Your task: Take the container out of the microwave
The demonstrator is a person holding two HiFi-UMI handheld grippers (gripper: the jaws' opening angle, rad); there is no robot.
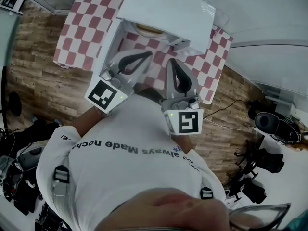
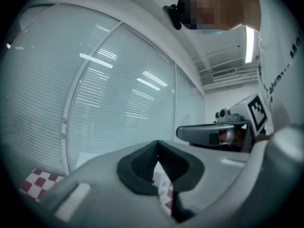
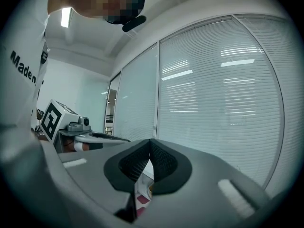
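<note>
Head view only: container inside microwave; gripper views give me blinds. L gripper & R gripper: jaws closed, empty

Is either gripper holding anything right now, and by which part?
Nothing is held. The left gripper and the right gripper are both shut on nothing, in front of the microwave.

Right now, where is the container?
In the head view, the container sits top centre, inside the white microwave, which stands on the checkered tablecloth.
</note>
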